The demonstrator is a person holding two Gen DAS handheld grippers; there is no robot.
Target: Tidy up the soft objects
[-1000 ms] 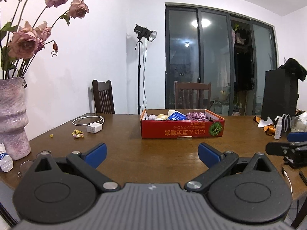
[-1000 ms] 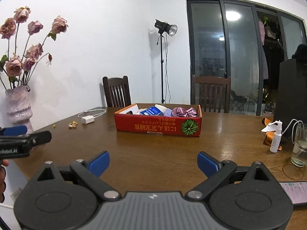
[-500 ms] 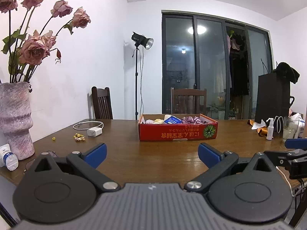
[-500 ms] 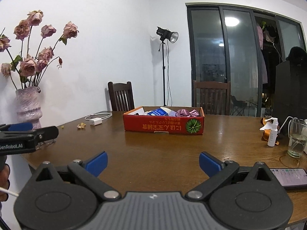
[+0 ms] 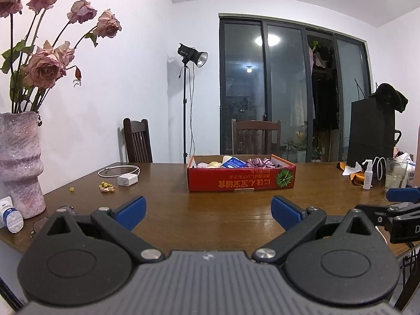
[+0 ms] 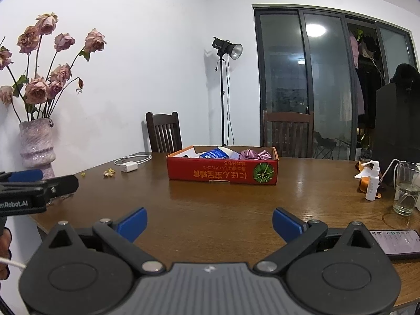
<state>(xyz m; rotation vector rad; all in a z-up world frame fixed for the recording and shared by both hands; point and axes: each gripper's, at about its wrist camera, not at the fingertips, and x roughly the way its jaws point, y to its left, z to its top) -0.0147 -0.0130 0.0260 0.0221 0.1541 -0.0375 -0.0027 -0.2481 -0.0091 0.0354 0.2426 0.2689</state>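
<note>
A red cardboard box [image 5: 241,179] [image 6: 223,173] sits mid-table. It holds soft items: a purple satin scrunchie [image 5: 258,162] [image 6: 253,155], a blue-and-white packet [image 5: 232,162] [image 6: 214,154] and pale cloth pieces [image 5: 208,164]. My left gripper [image 5: 208,210] hovers open near the table's front edge, nothing between its blue pads. My right gripper [image 6: 208,221] is open too and empty, well short of the box. Each gripper shows at the edge of the other's view.
A pink vase of dried roses [image 5: 21,162] [image 6: 36,147] stands at the left edge beside a small tube [image 5: 10,214]. A white charger with cable [image 5: 127,179], crumbs [image 5: 106,186], a spray bottle [image 6: 372,181], a glass [image 6: 407,189] and a phone [image 6: 396,242] lie around. Chairs stand behind the table.
Both grippers have pulled back and up from the box, which now looks smaller and farther. Both jaws stayed open.
</note>
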